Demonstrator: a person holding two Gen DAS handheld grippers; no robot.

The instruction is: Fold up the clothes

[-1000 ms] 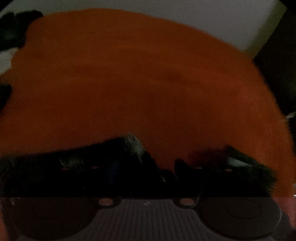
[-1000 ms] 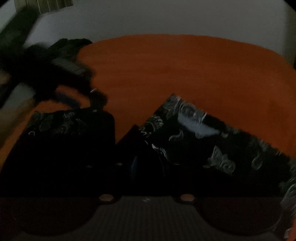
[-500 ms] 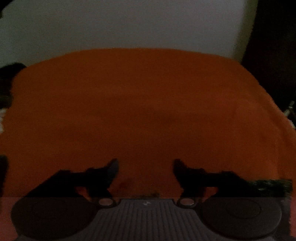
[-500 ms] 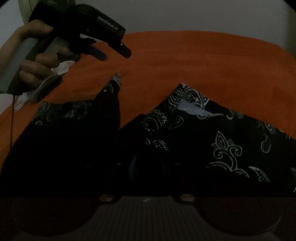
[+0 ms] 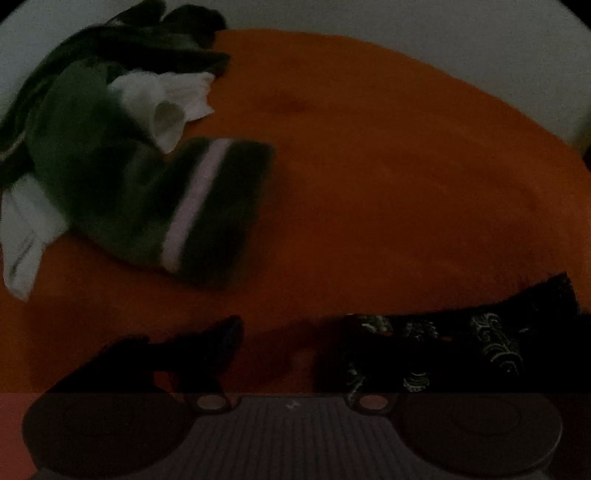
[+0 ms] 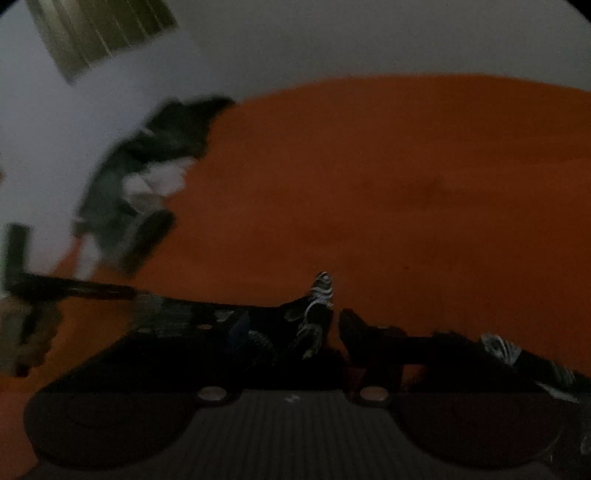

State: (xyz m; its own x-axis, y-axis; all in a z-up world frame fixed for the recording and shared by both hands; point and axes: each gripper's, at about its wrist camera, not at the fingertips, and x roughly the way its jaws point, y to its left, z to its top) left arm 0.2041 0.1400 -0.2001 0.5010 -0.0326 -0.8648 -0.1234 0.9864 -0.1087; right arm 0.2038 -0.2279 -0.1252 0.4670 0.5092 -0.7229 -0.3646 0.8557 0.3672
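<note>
Orange fuzzy blanket (image 5: 388,184) | black paisley cloth (image 6: 314,325) | left tongs (image 5: 291,343) released | right tongs (image 6: 334,328) released, just widening

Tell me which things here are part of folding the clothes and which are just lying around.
Part of the job:
- black patterned garment, by the right gripper
- pile of dark green and white clothes
- left gripper, nothing between its fingers
- orange cover as folding surface

Just lying about:
- slatted object by the wall

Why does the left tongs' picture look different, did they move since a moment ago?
Yes. The left tongs swung left over the orange cover: the heap of clothes, before barely visible at the left edge, now fills that side.
</note>
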